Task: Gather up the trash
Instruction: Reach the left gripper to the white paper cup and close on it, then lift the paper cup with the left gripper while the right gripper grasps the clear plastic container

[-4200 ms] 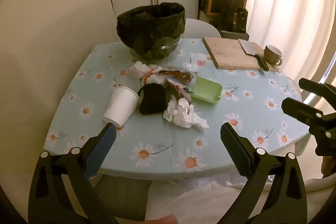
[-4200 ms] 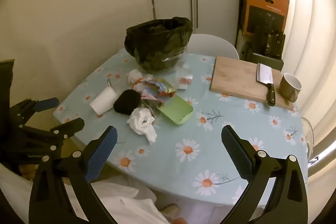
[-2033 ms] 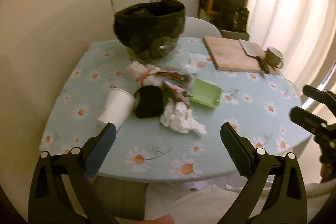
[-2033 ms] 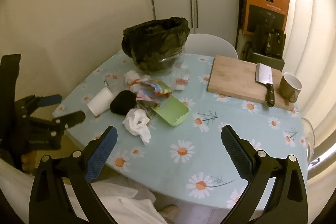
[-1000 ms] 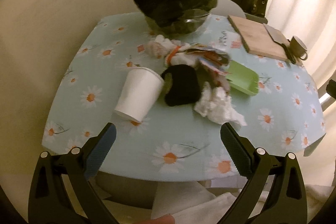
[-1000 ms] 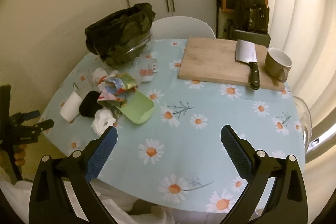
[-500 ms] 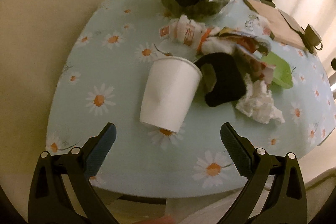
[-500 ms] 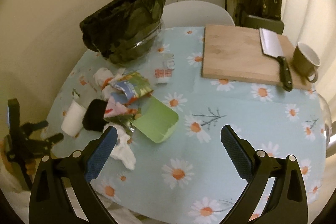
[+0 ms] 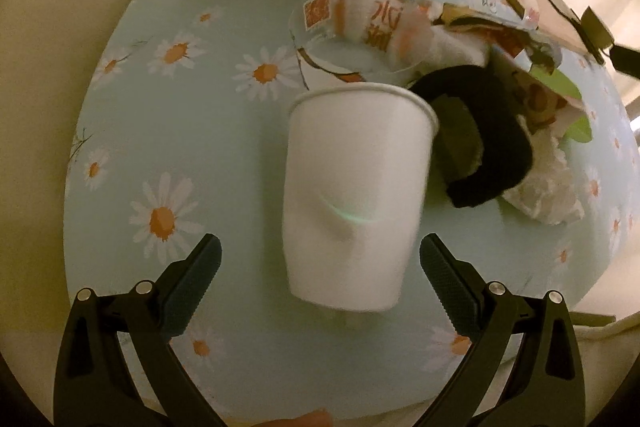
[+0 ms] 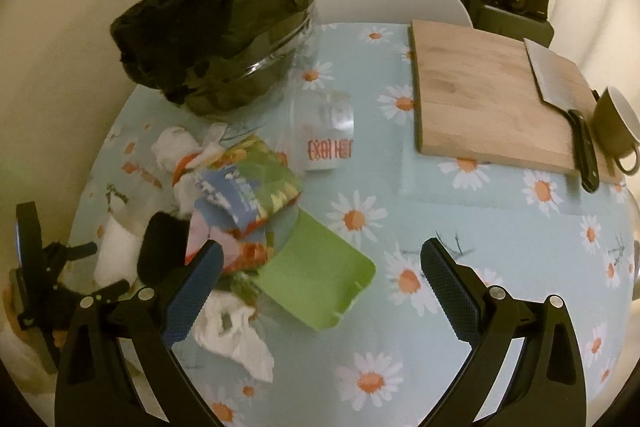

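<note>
Left hand-held gripper [image 9: 316,259]: spread wide, empty, either side of the paper cup's base.
Paper cup [image 9: 352,195]: white, dented, on its side on the tabletop [image 9: 224,155], rim against the trash pile.
Right hand-held gripper [image 10: 318,263]: spread wide, empty, over the green tray [image 10: 320,285].
Bin bag [image 10: 216,27]: black, behind the cup.

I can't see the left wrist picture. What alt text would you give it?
A dented white paper cup lies on its side on a daisy-print table, between the open left tongs, which are not touching it. Behind it sit crumpled wrappers, a black object and a crumpled tissue.
</note>
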Available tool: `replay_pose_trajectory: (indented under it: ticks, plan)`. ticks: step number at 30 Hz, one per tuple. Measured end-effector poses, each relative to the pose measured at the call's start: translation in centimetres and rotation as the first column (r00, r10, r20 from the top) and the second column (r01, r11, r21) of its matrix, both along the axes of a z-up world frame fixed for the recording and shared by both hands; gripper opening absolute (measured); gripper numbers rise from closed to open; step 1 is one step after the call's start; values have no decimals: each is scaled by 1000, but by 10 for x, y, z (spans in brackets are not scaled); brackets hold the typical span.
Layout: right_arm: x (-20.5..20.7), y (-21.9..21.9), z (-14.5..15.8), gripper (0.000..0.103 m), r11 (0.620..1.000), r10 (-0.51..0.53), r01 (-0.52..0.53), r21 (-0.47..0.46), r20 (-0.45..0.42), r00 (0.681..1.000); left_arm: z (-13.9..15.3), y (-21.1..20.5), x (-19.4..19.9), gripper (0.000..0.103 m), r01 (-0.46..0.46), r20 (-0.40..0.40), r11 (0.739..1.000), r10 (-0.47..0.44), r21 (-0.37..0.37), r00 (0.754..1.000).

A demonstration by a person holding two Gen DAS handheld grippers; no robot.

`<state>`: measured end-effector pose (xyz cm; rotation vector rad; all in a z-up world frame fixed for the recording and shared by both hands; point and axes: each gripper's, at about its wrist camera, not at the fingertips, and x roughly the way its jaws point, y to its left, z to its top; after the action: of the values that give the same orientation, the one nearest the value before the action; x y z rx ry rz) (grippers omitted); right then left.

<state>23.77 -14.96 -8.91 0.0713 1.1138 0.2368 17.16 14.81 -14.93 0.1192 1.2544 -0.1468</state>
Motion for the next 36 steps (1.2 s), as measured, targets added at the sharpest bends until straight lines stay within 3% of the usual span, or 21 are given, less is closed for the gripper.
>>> replay_pose_trajectory:
  ticks: [8,16,21,25,27,29,30,36]
  plan:
    - [43,15,-9,94,1000,1,-1,-8,-15,1000,-24,-4,15,98,62,-67,998,-61,8,996]
    - [71,27,-20,94,1000,11,-12,-25,-30,999,-25,-7,15,99,70,-28,998,-69,2,997]
    - [85,26,-26,94,1000,10,-10,-15,-30,999,-27,-4,13,99,64,66,998,-64,-8,996]
    - [95,25,-36,93,1000,10,-10,-3,-53,999,-28,-2,16,99,38,54,999,-38,-12,998]
    - [99,25,-40,81,1000,20,-19,9,-64,998,-26,-7,15,95,37,53,999,-36,-10,998]
    - [105,23,-47,64,1000,5,-6,-14,-99,995,-19,-8,13,68,75,73,997,-74,-13,995]
    - [107,22,-50,52,1000,-3,1,-18,-116,993,-17,-8,13,68,92,69,996,-91,-14,993]
    - [97,19,-39,50,999,40,-38,26,-94,995,-9,-3,4,68,91,65,996,-90,-10,994]
